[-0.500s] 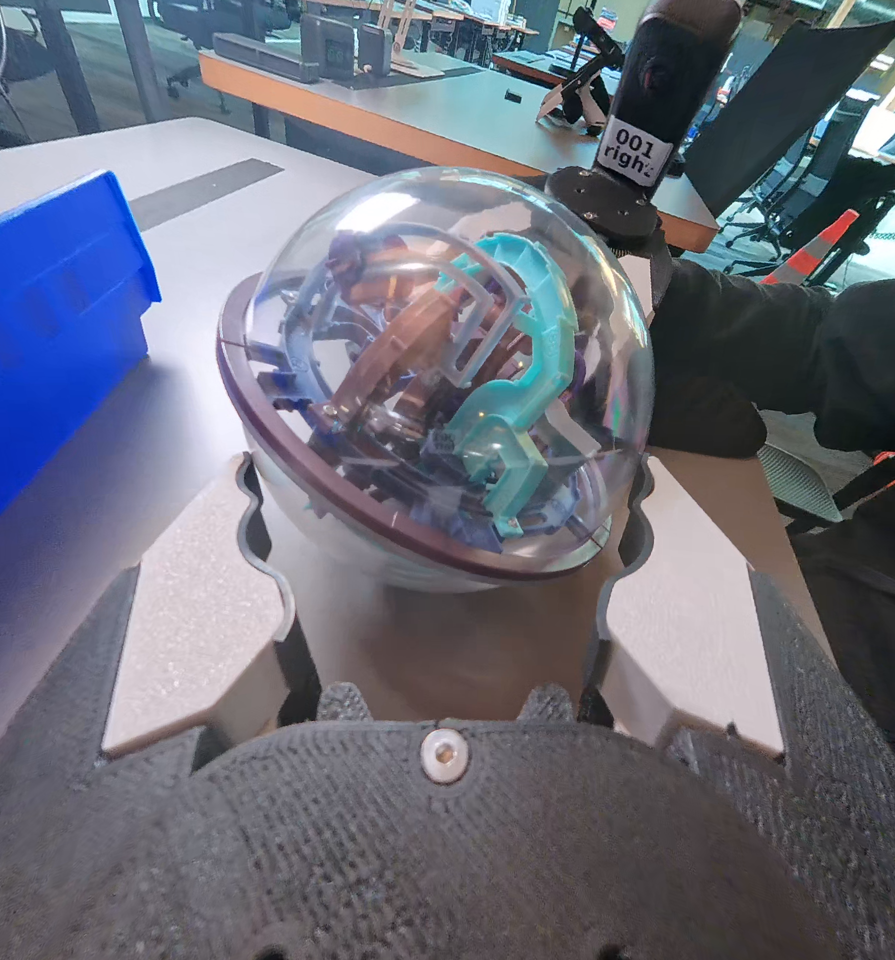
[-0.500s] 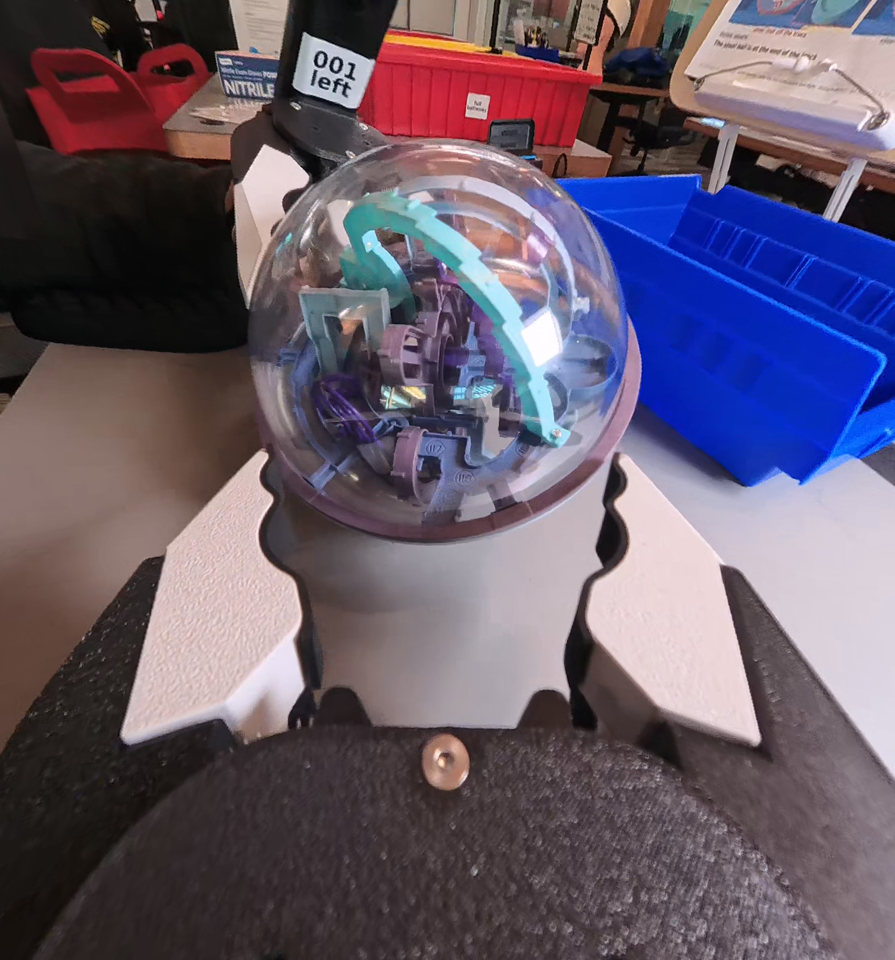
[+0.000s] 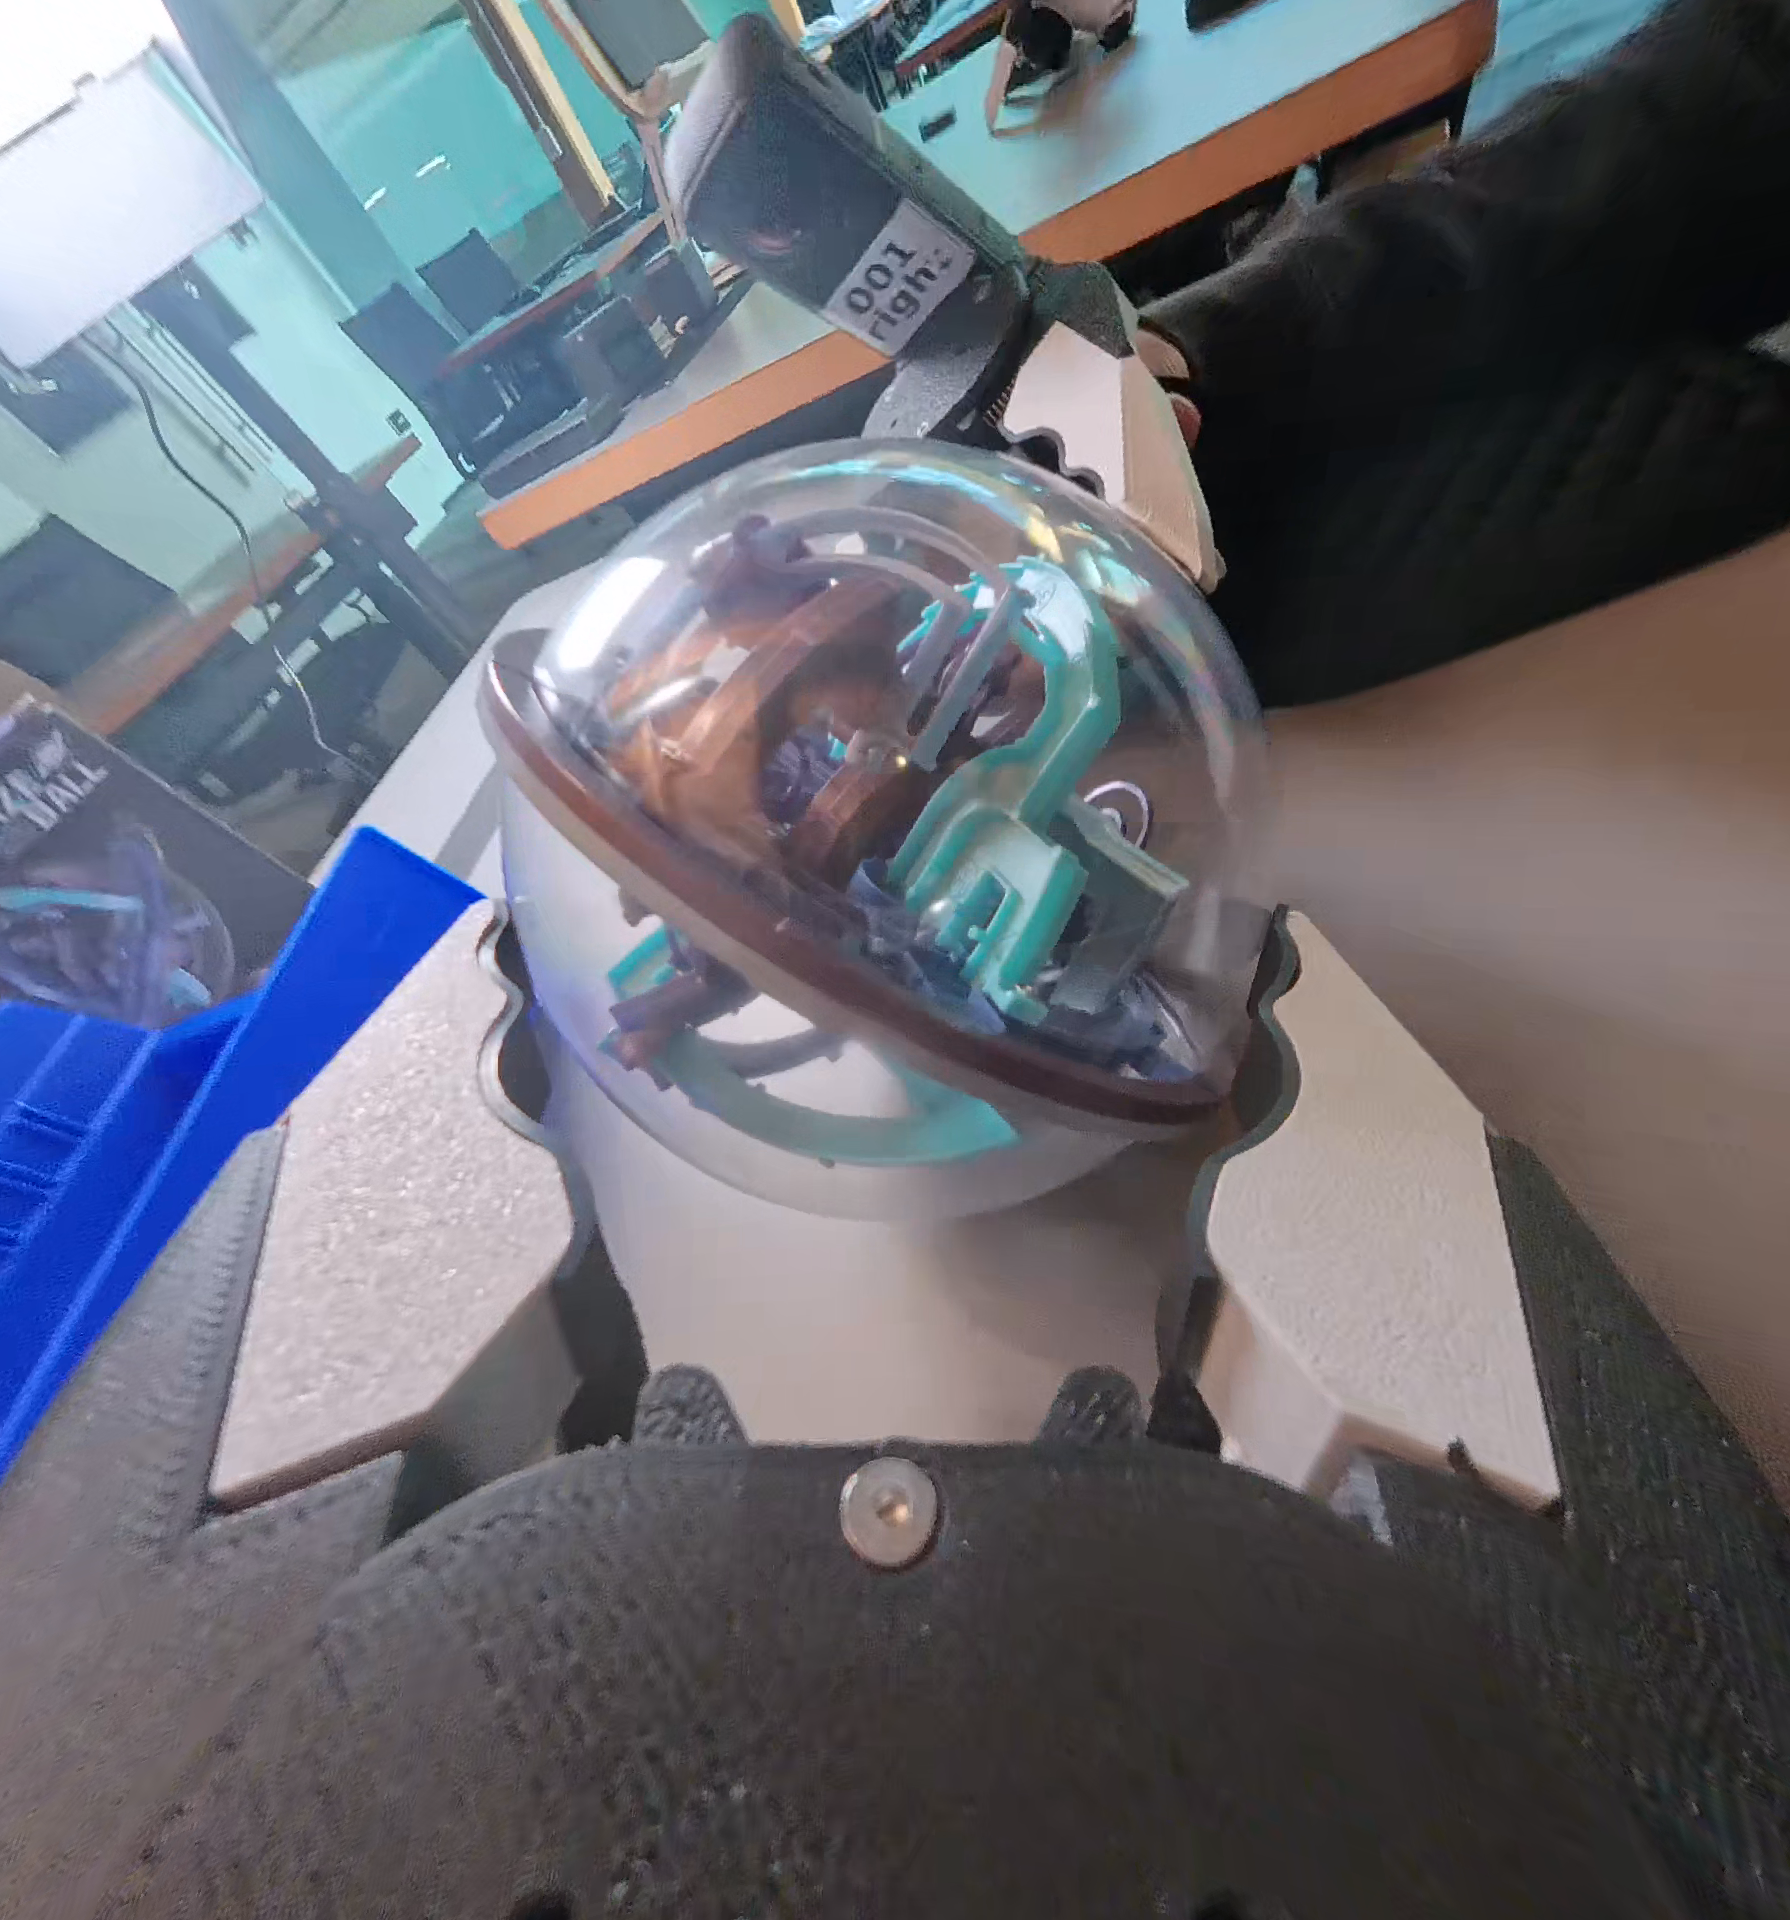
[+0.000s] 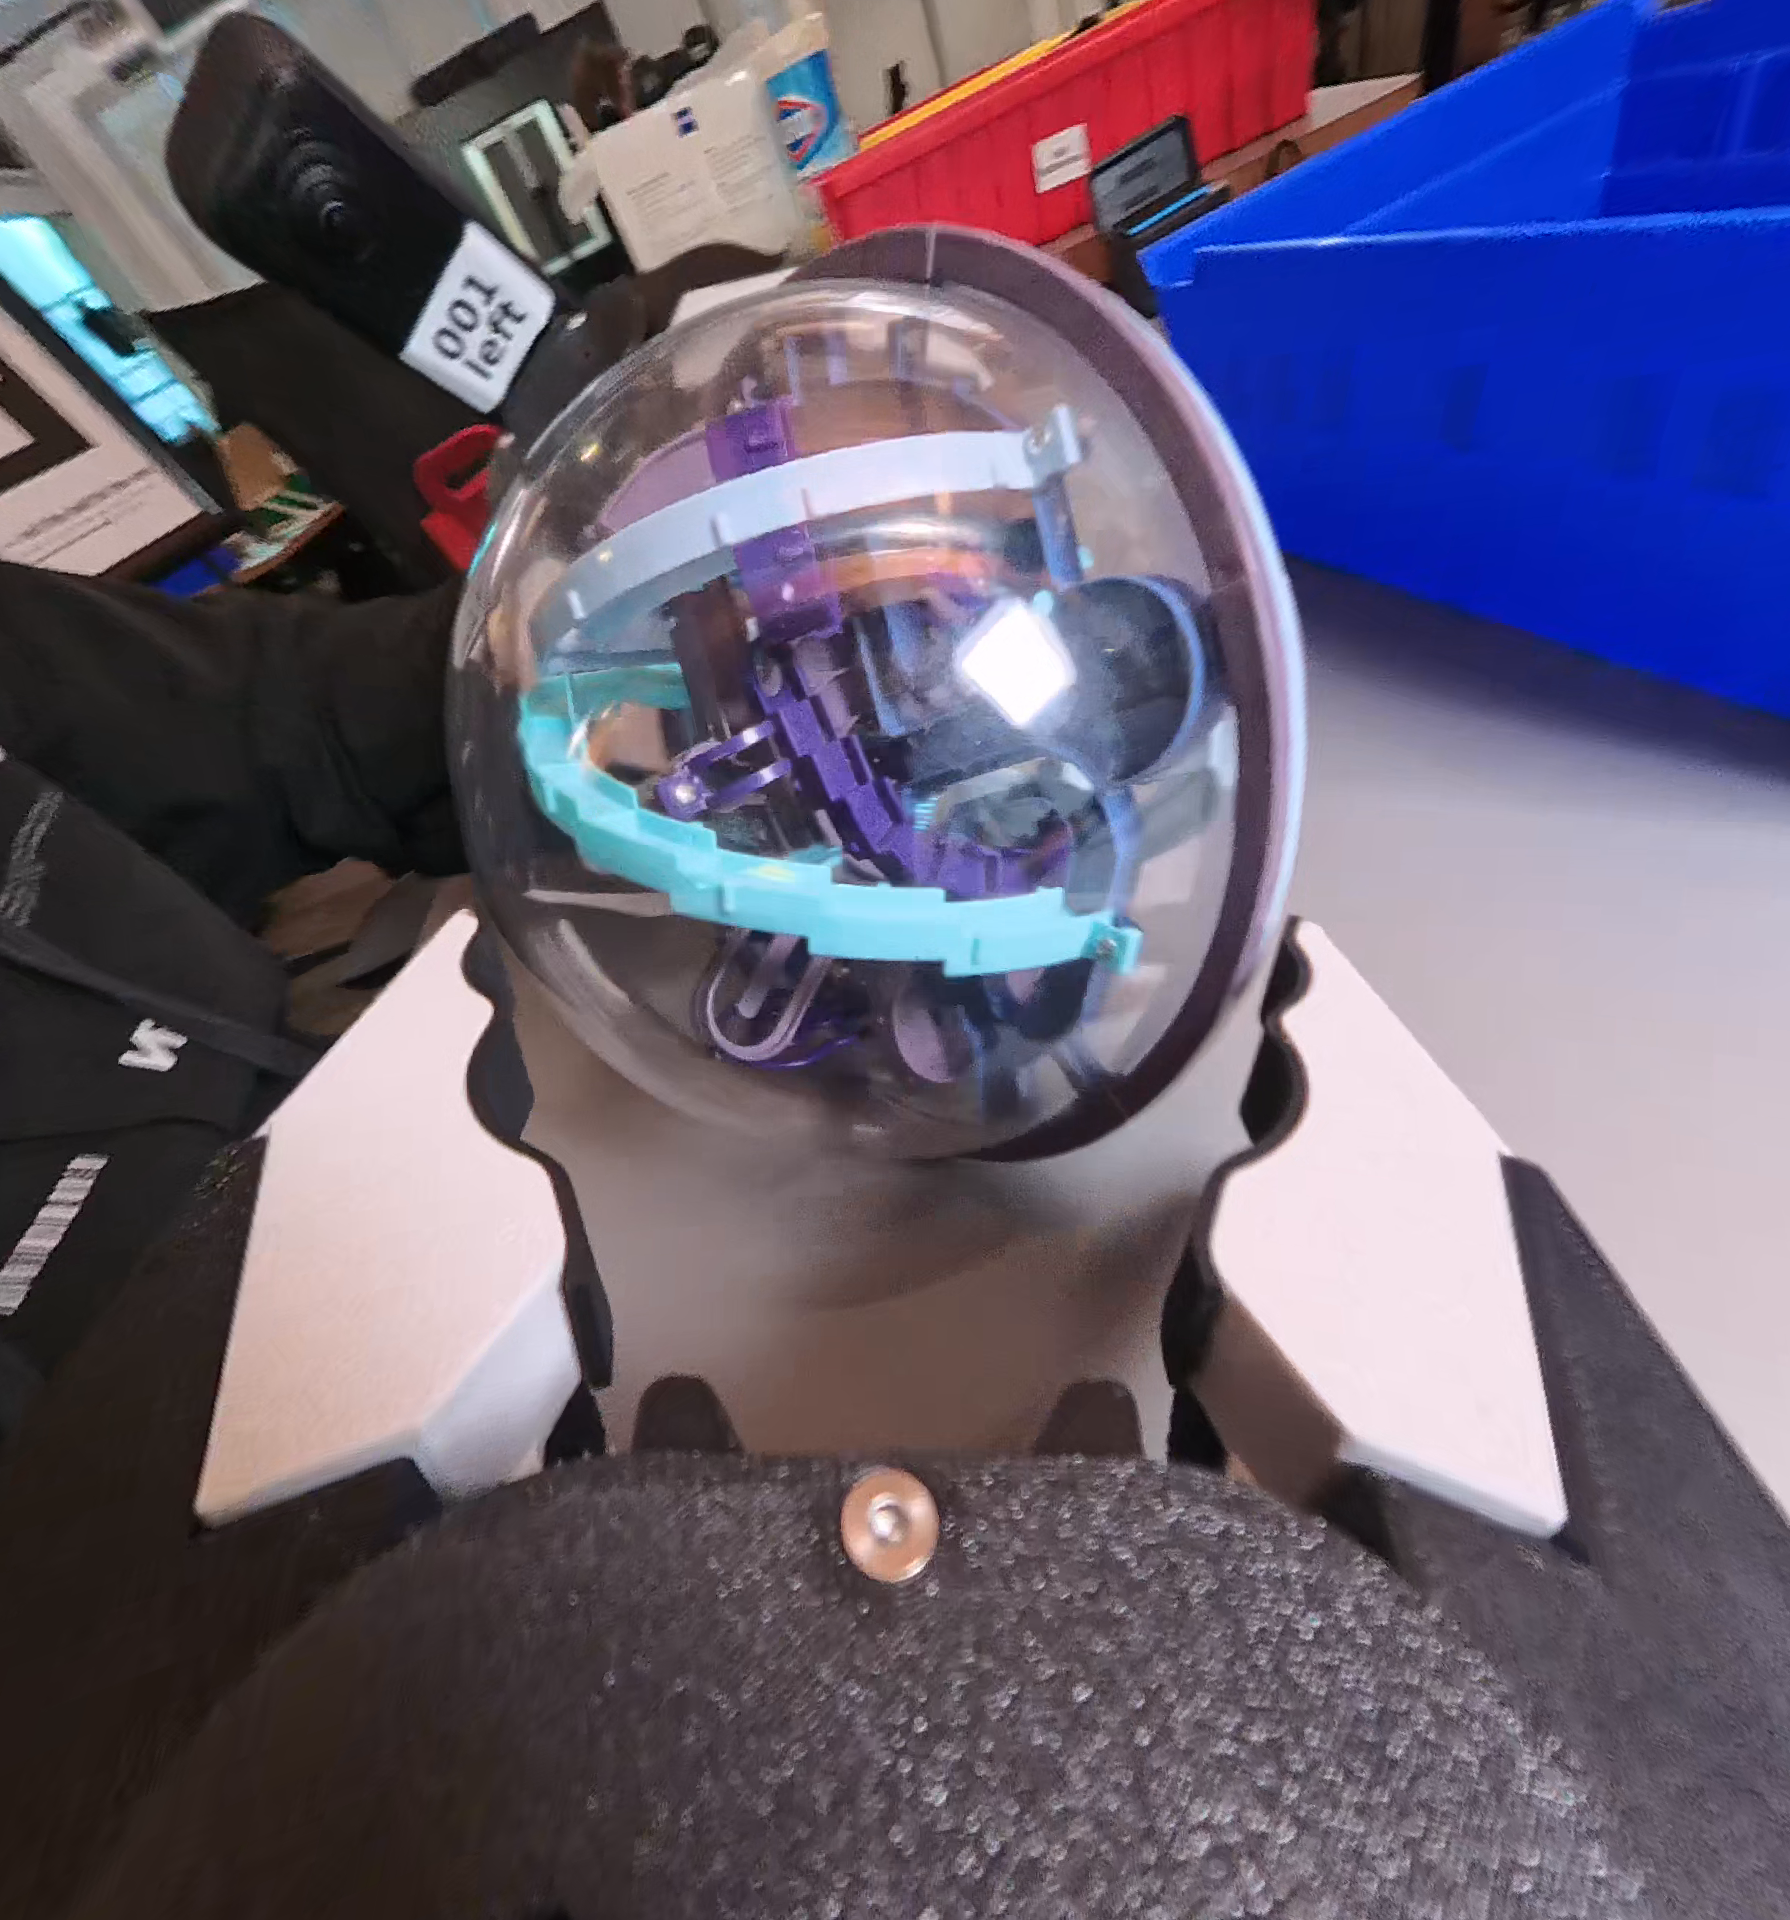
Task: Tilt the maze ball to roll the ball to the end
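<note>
The maze ball (image 3: 870, 831) is a clear sphere with a dark ring around its middle and teal, purple and brown tracks inside. In the left wrist view it sits between my left gripper's (image 3: 889, 997) white fingers (image 3: 392, 1122), and both pads press on its sides. My right gripper (image 4: 880, 997) is shut on the same maze ball (image 4: 870, 707) from the opposite side. Its finger (image 3: 1156, 488) shows behind the ball in the left wrist view. The ball is tilted, and its ring (image 4: 1223, 582) stands almost upright in the right wrist view. A small silvery ball (image 3: 942, 909) seems to sit in the teal track.
A blue bin (image 3: 122, 1091) stands close on the left, with a dark box (image 3: 60, 883) behind it. The blue bin also shows at the right in the right wrist view (image 4: 1545, 416). The grey table (image 4: 1545, 987) lies below. A person's dark sleeve (image 3: 1493, 416) is at the upper right.
Both grippers have tilted and turned the maze ball. Its ring went from near level to steep. The right gripper's fingers stand wider apart than before, still around the ball.
</note>
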`<act>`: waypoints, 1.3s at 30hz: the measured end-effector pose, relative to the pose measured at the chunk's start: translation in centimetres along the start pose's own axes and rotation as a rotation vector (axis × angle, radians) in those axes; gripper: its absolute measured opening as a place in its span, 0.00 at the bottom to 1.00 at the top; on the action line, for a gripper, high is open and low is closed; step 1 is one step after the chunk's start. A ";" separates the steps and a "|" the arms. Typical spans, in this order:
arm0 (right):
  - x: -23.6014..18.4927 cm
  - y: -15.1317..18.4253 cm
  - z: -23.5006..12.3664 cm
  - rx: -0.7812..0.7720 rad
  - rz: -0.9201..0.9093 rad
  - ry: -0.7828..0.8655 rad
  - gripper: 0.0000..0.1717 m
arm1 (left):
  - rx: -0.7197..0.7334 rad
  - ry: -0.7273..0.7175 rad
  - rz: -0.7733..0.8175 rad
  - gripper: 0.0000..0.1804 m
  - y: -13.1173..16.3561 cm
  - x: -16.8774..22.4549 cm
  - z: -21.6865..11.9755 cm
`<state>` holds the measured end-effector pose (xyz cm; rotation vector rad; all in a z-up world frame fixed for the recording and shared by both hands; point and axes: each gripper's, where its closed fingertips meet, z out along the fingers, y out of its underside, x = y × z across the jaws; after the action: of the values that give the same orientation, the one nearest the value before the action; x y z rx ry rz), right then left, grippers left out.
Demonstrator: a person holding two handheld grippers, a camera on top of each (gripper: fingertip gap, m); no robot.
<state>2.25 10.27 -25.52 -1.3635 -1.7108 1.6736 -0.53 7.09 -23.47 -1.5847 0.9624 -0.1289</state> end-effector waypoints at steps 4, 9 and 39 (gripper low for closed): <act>0.0 -0.1 0.2 0.010 -0.037 -0.006 0.79 | -0.021 -0.017 0.046 0.75 0.3 -0.1 0.0; 0.8 -0.7 -0.3 0.043 -0.131 0.099 0.78 | -0.082 0.024 -0.268 0.80 1.6 -0.2 -0.8; 1.0 0.3 -0.1 -0.024 -0.377 0.247 0.73 | 0.011 -0.036 -0.284 0.72 -0.7 -1.7 -0.3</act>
<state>2.03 11.08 -26.11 -1.1168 -1.7165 1.2291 -1.46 7.87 -22.03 -1.7011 0.7038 -0.3013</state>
